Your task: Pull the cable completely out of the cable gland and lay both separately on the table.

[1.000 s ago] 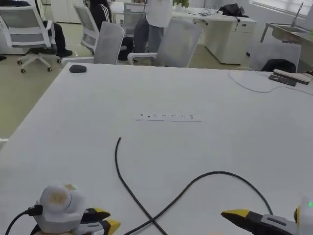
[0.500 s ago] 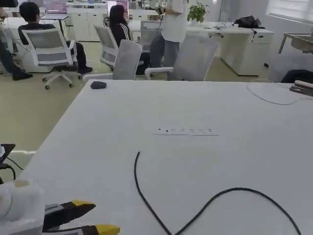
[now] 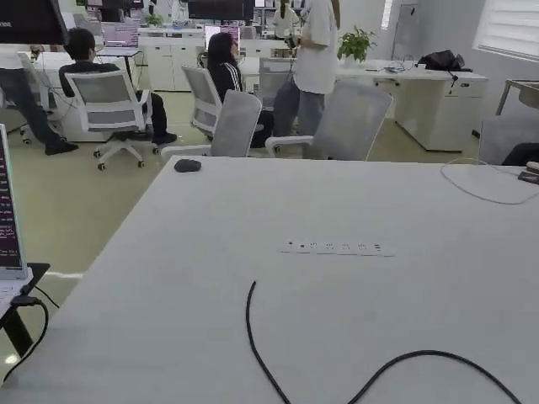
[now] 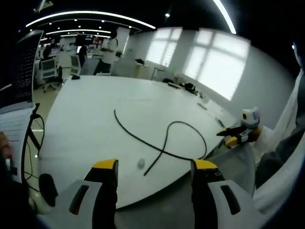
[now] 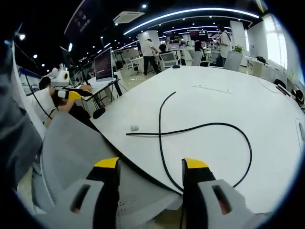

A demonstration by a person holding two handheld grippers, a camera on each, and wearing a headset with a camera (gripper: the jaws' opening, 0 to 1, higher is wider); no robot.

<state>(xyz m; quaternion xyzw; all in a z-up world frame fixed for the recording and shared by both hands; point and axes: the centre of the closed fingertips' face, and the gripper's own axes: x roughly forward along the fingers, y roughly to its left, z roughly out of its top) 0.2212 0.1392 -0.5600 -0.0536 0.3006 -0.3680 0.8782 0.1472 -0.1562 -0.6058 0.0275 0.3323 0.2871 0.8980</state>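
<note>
A long black cable (image 3: 257,353) lies loose on the white table (image 3: 194,252), looped and crossing over itself (image 4: 160,151). A small grey cable gland (image 4: 140,163) rests on the table by itself, close to the cable's crossing and apart from it (image 5: 134,128). My left gripper (image 4: 155,167) is held off the table's near edge, open, with nothing between its yellow tips. My right gripper (image 5: 151,163) is likewise back from the edge, open and empty. Each gripper can be seen from the other: the right gripper (image 4: 238,133) and the left gripper (image 5: 71,94).
A dark mouse (image 3: 187,166) sits at the far left corner. A flush socket strip (image 3: 337,248) is set in the table's middle. A thin white cable (image 3: 480,189) curls at the far right. Office chairs (image 3: 236,126) and people stand beyond. A mesh chair back (image 5: 71,157) is near my right gripper.
The head camera has tilted upward, and both grippers have slipped below its bottom edge. The cable lies as it did before.
</note>
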